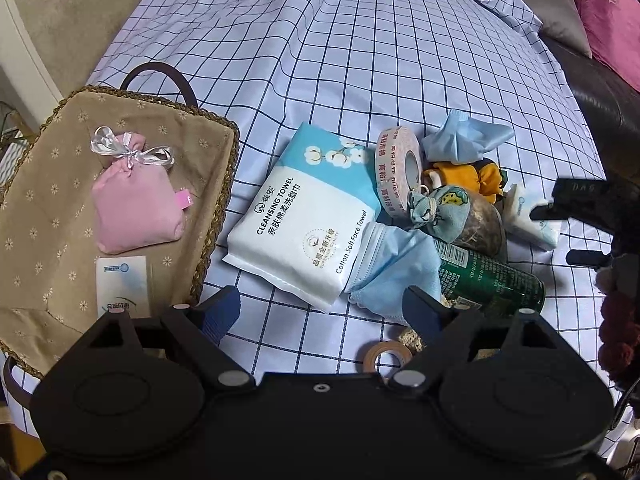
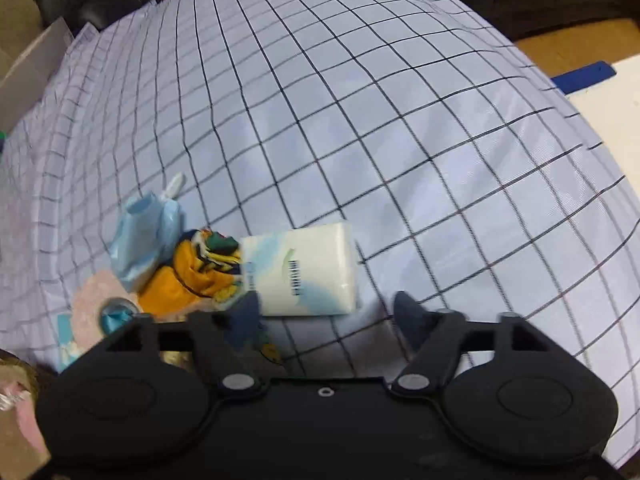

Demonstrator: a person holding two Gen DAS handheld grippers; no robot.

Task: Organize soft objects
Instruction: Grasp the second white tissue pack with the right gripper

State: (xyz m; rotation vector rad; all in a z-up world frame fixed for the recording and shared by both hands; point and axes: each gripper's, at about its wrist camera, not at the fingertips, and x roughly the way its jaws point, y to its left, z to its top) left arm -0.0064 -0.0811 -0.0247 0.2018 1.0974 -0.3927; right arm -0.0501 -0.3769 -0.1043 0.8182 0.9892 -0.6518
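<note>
My left gripper (image 1: 322, 308) hovers open over the checked cloth, with a blue face mask (image 1: 394, 276) and a white-and-blue cleansing towel pack (image 1: 308, 216) just beyond its fingertips. To the left, a lined wicker basket (image 1: 216, 216) holds a pink sachet (image 1: 136, 204) and a small tissue packet (image 1: 122, 284). My right gripper (image 2: 328, 312) is open and pointing down at a white tissue pack (image 2: 304, 272). The pack lies just ahead of its left fingertip. In the left wrist view the right gripper (image 1: 560, 235) is at the far right, beside that tissue pack (image 1: 528, 220).
A pile sits right of the towel pack: tape roll (image 1: 400, 168), crumpled blue mask (image 1: 464, 136), orange cloth toy (image 1: 464, 176), small blue pouch (image 1: 440, 212), green can (image 1: 492, 284). A small tape ring (image 1: 386, 356) lies near my left gripper. A dark sofa with a pink cushion (image 1: 608, 20) borders the far side.
</note>
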